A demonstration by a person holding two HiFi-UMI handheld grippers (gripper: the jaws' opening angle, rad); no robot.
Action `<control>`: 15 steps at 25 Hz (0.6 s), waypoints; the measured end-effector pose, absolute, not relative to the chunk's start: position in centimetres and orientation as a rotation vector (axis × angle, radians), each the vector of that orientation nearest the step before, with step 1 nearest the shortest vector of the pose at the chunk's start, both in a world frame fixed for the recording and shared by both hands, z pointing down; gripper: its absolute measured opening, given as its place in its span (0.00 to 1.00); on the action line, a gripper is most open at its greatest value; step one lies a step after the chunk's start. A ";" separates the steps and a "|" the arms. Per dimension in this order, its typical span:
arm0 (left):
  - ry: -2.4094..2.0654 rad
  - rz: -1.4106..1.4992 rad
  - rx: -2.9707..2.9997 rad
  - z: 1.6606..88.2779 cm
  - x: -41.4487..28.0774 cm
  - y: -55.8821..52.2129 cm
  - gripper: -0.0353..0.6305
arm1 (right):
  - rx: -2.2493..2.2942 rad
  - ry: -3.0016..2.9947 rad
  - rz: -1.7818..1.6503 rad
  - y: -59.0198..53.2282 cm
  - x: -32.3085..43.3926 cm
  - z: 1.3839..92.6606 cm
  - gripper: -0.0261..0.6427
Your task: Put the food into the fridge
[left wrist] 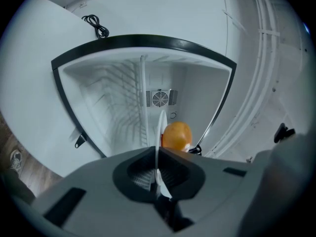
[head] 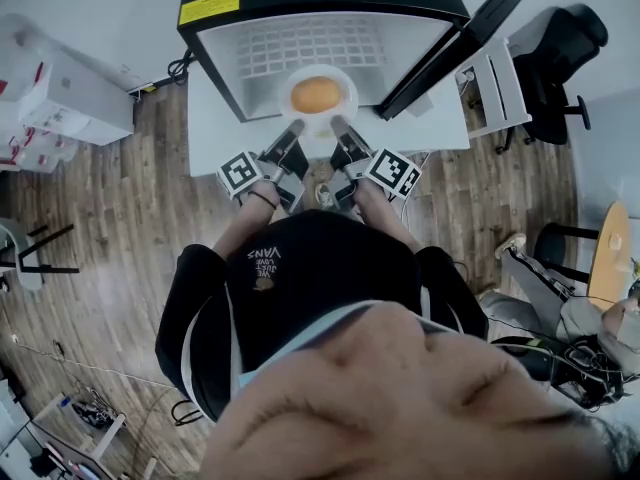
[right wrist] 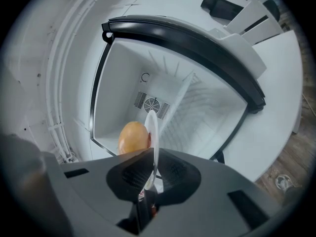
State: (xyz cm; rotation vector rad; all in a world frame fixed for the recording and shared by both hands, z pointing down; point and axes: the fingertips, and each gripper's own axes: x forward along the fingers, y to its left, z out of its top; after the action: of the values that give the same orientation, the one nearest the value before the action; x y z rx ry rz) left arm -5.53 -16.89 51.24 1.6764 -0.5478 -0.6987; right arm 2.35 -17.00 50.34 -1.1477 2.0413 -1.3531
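- The round orange food [head: 317,94] sits on a thin white plate [head: 292,108]. Where is it now?
- Up in the air, right at the mouth of the white fridge with the black top [head: 300,43]. Its door is wide open. The fridge stands on the white tabletop [head: 215,118].
- Who holds the plate?
- Both. The left gripper [head: 296,126] has its fingers squeezed tight on the left rim. The right gripper [head: 338,123] pinches the right rim the same way.
- Will it be tricky?
- I think so. The plate looks hard, smooth and easy to break. The food is round, so it may roll off. Holding both rims and keeping it flat seems best.
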 end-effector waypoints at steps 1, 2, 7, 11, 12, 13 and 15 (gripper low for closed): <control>-0.549 -0.704 1.674 51.2 -5.6 -17.2 0.09 | -1.145 2.046 -1.352 -17.3 2.3 50.3 0.07; -0.553 -0.708 1.669 51.2 -5.6 -17.6 0.09 | -1.141 2.049 -1.353 -17.8 2.3 50.2 0.07; -0.576 -0.712 1.655 51.2 -5.4 -19.7 0.09 | -1.126 2.053 -1.373 -19.9 2.5 50.1 0.07; -0.585 -0.716 1.661 51.2 -5.1 -20.0 0.09 | -1.117 2.060 -1.369 -20.4 2.8 50.2 0.07; -0.588 -0.716 1.662 51.1 -5.1 -20.2 0.09 | -1.115 2.061 -1.371 -20.6 2.8 50.2 0.07; -0.591 -0.717 1.662 51.1 -5.1 -20.4 0.09 | -1.113 2.060 -1.374 -20.8 2.9 50.3 0.07; -0.596 -0.719 1.665 51.0 -5.1 -20.9 0.09 | -1.106 2.057 -1.382 -21.3 2.9 50.3 0.07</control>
State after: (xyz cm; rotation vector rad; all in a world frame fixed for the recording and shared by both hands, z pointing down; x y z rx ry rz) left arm -5.06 -20.86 51.03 1.6645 -0.5958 -0.7193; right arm 2.91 -21.28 50.32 -1.1062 2.0567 -1.3816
